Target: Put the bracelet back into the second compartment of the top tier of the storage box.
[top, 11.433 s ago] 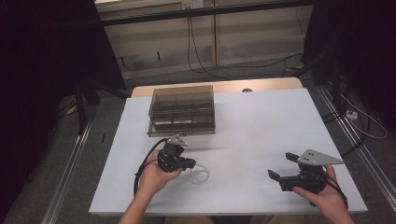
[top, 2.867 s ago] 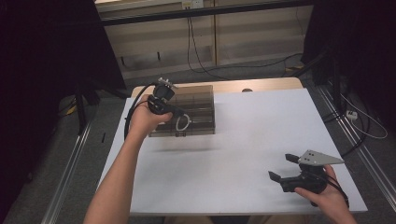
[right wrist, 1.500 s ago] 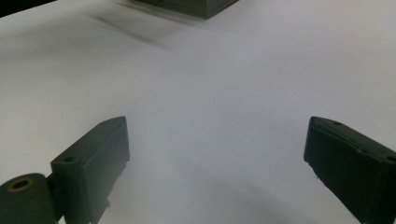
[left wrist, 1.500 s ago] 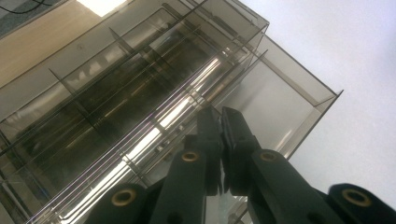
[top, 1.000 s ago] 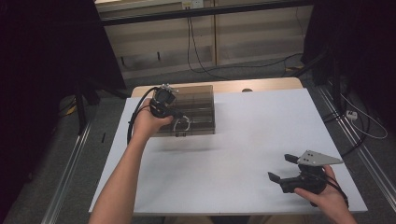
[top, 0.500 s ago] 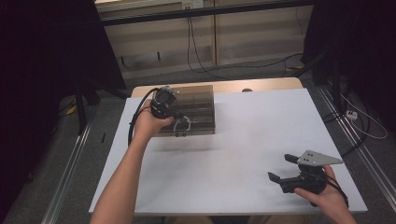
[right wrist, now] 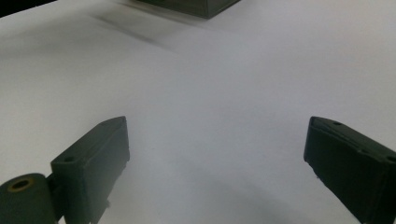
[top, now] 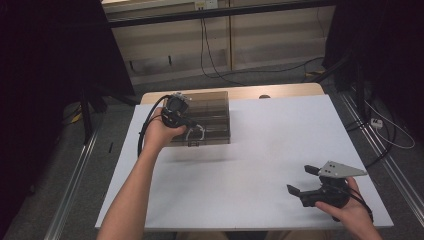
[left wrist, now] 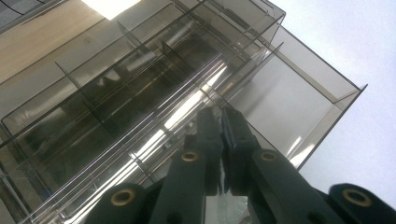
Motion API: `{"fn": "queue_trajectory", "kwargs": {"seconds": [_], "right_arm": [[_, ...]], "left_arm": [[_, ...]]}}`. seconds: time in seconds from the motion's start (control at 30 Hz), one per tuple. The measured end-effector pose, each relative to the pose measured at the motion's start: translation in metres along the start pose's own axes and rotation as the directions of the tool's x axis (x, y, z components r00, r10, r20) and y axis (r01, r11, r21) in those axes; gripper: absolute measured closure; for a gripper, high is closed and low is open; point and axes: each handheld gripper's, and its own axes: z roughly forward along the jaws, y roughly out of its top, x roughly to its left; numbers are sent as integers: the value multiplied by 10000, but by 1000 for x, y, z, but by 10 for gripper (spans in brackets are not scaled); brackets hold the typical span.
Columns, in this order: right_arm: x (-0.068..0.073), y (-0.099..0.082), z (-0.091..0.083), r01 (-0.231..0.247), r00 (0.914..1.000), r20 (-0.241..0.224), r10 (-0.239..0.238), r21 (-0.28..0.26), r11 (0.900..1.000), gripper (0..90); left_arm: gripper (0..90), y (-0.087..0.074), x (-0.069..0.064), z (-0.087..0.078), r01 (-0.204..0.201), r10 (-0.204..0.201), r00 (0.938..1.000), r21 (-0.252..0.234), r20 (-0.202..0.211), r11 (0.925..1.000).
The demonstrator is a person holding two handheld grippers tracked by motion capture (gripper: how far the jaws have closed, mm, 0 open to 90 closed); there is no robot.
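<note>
Your right gripper [top: 306,179] sits nearest you, by the table's [top: 270,150] near right corner, jaws spread wide with nothing but bare tabletop between them. In the right gripper view the two fingertips [right wrist: 98,154] are blunt, matte black blocks, and they hang just above a smooth, flat white surface. A grey three-cornered plate rides on top of that gripper, and your hand wraps its dark body from behind.

Farther off, toward the far left corner, your left gripper [top: 192,127] reaches over the near edge of the organizer box [top: 212,107]. Its jaws stand nearly together, pinched on something pale and looped that hangs over the box's front wall; what it is you cannot tell from the high view. In the left gripper view the black jaws meet almost pad to pad, a sliver of clear material low between them, pointing down into the box [left wrist: 140,93].

That box is smoky, see-through hard plastic, rectangular, with thin straight dividers cutting it into compartments; its glossy walls throw bright glints. It rests near the table's far edge, left of the middle.
</note>
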Motion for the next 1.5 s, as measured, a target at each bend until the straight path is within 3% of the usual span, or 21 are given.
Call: {"fn": "queue_trajectory", "kwargs": {"seconds": [0.53, 0.63, 0.73, 0.93, 1.13, 1.2, 1.4, 1.5], "right_arm": [[0, 0, 0, -11, 10000, -19, 11, -11, 10000, 64], [0, 0, 0, -1, 10000, -26, 1, -13, 10000, 64], [0, 0, 0, -6, 10000, -33, 6, -29, 10000, 63], [1, 0, 0, 14, 10000, -36, -14, -8, 10000, 64], [1, 0, -2, 4, 10000, 6, -4, -40, 10000, 64], [1, 0, -2, -20, 10000, 13, 20, -40, 10000, 64], [2, 1, -3, -56, 10000, -2, 56, -80, 10000, 64], [1, 2, -4, -51, 10000, 81, 51, -87, 9999, 64]], "left_arm": [[857, -4, 2, 4, 90, -91, 9998, -70, -163, 9999], [730, -5, 3, 5, 126, -134, 9991, -195, -394, 9997], [733, -6, 1, 1, 86, -94, 9994, -238, -337, 9997], [630, -8, -5, -11, 203, -191, 9995, -531, 232, 9984], [503, -16, -15, -20, 436, -335, 9937, -935, 1070, 9947], [473, -18, -19, -22, 257, -156, 9938, -905, 1100, 9956], [471, -24, -28, -22, 31, 95, 9899, -890, 1411, 9960], [516, -29, -34, -18, -201, 334, 9872, -863, 1558, 9961]]}}
